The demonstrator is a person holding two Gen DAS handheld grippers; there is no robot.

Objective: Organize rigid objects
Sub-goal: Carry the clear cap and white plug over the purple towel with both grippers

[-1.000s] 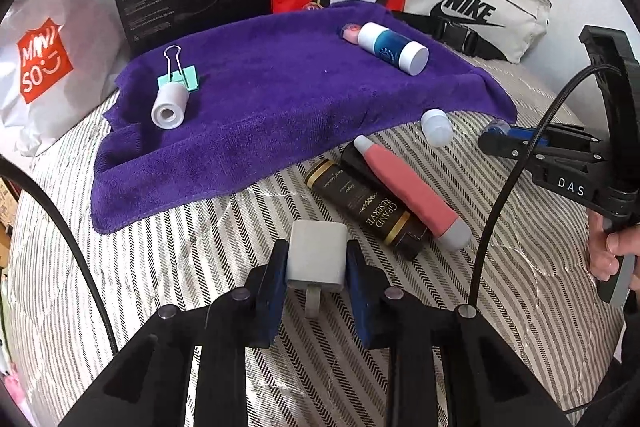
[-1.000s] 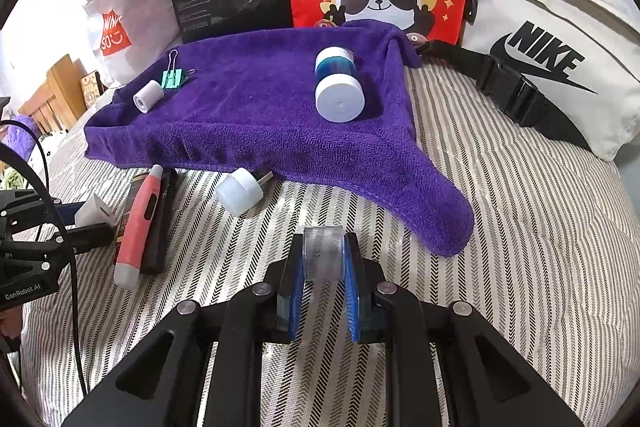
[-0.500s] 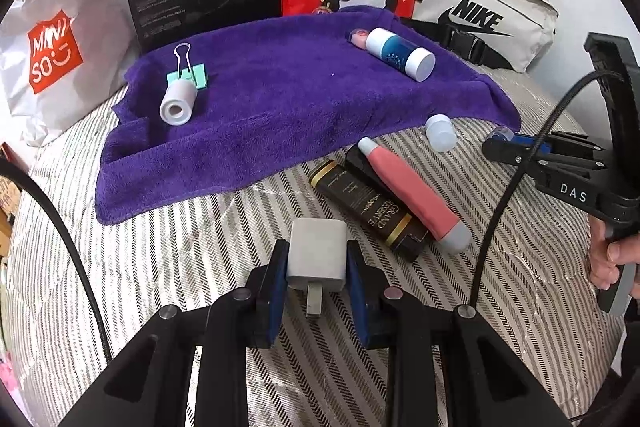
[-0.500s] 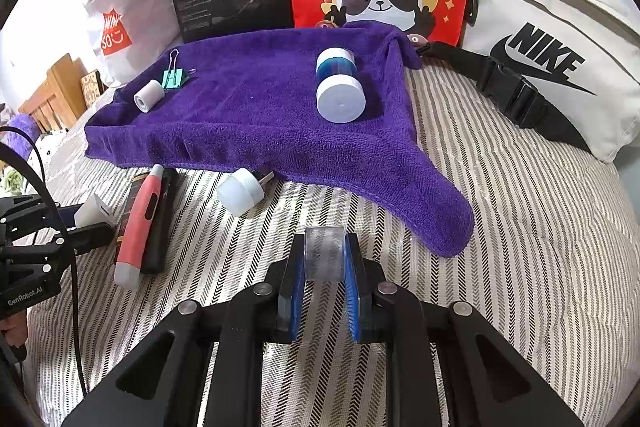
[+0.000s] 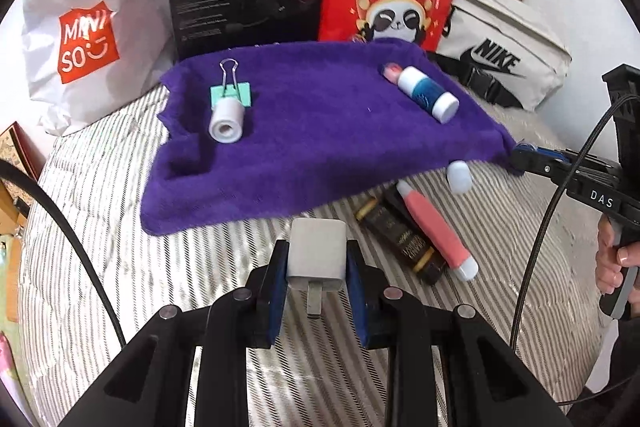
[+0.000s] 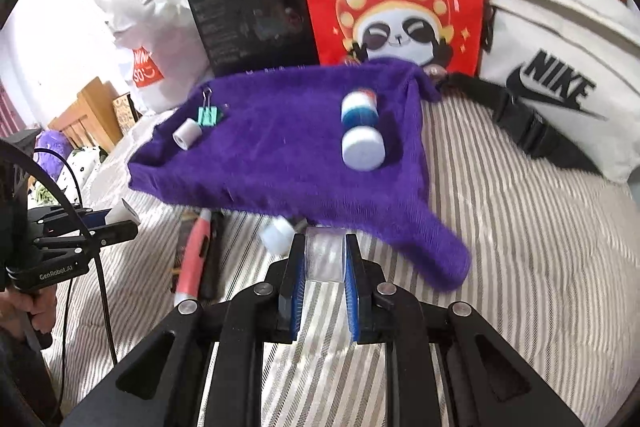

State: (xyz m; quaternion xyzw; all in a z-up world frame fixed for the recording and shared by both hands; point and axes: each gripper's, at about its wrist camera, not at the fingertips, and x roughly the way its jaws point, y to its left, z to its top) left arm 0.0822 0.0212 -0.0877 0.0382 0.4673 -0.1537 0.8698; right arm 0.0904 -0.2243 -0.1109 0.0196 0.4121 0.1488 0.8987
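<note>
On the purple terry towel (image 5: 320,147) lie three things: one mint binder clip (image 5: 232,93), one small white roll (image 5: 226,117) and one blue-and-white tube (image 5: 426,97). The left tongs (image 5: 318,269) pinch one white charger plug (image 5: 317,255); the right tongs (image 6: 324,263) pinch one clear block (image 6: 324,255). Both have risen above the striped bed (image 5: 200,267) since a second ago.

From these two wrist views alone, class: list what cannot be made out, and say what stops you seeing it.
- Dark bottle, left wrist view: the pink tube covers one side; its label is too blurred to read.
- Small white cap, right wrist view: partly behind the right gripper.
- Pink item on the purple towel, left wrist view: mostly hidden by the blue-and-white bottle.
- Clear piece in the right gripper: too see-through to identify.
</note>
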